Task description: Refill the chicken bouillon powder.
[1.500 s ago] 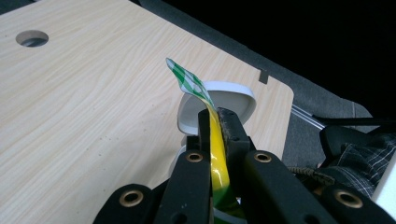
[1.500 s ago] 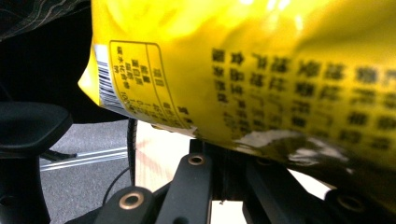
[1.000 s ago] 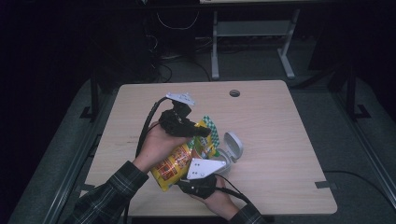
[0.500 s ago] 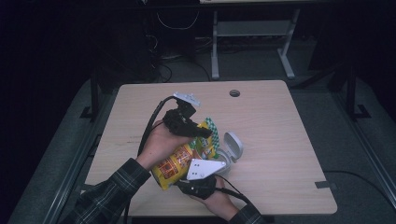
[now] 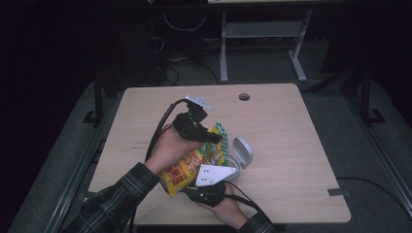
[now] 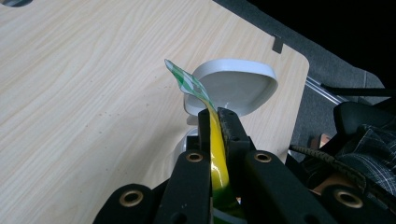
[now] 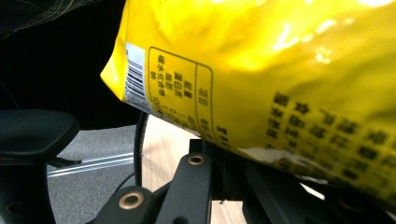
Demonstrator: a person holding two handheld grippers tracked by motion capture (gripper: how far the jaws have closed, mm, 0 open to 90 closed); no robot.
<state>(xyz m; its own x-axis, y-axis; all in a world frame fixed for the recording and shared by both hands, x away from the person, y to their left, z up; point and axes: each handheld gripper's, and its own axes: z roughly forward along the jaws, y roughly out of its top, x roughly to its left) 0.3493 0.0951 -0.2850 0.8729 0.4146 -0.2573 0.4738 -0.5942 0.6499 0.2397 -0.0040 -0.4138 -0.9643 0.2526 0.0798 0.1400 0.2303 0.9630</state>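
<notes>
Little has shifted since a second ago: the left gripper (image 5: 206, 136) has edged slightly toward the far side of the table, the snack bag (image 5: 194, 162) with it; the right hand has stayed put.

Left forearm, in a plaid sleeve (image 5: 114, 199), comes in from the near-left corner and angles up across the wooden table (image 5: 291, 145). Left hand (image 5: 167, 148) wraps the gripper body, wrist raised, jaws pointing toward the person's right. In the left gripper view the jaws are pinched tight on the bag's top seam, the green-checked edge sticking out past the tips.

Right hand (image 5: 226, 208) sits low at the near edge, palm up under its tool, the grey plate on top facing the camera. Right gripper (image 5: 201, 187) meets the bag's lower end. In the right gripper view the yellow film (image 7: 280, 84) lies across the jaws and hides the tips; they look closed on the bottom edge, though the contact itself is hard to see.

Bag hangs stretched between the two tools, tilted, above the near-middle of the table. Just beside it, on the right, stands a small white container (image 5: 238, 170) with its hinged lid (image 6: 233, 86) open and upright.
</notes>
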